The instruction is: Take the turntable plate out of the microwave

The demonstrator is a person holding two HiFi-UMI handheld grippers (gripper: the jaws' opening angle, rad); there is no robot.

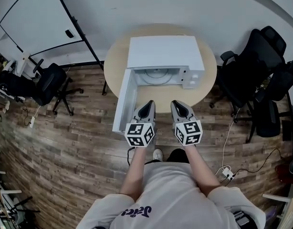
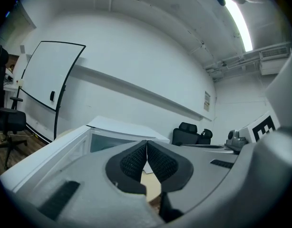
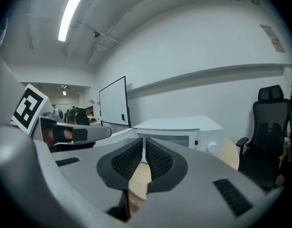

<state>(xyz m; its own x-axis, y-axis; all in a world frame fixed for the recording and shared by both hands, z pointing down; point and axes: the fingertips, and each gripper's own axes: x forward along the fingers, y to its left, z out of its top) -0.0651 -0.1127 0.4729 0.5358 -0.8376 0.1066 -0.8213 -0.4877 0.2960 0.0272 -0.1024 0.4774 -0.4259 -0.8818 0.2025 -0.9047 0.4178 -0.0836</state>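
A white microwave (image 1: 164, 54) stands on a round wooden table (image 1: 207, 87), its door (image 1: 123, 99) swung open to the left. Inside the cavity the pale turntable plate (image 1: 156, 75) lies flat. My left gripper (image 1: 147, 108) and right gripper (image 1: 179, 107) hover side by side at the table's near edge, short of the opening. Both are shut with nothing between the jaws. The left gripper view shows the shut gripper (image 2: 146, 145) before the microwave (image 2: 118, 133). In the right gripper view the shut gripper (image 3: 143, 142) points at the microwave (image 3: 177, 131).
Black office chairs stand to the right (image 1: 254, 75) and left (image 1: 48, 82) of the table. A whiteboard (image 1: 39, 18) leans at the far left. A cable and power strip (image 1: 226, 173) lie on the wooden floor at the right.
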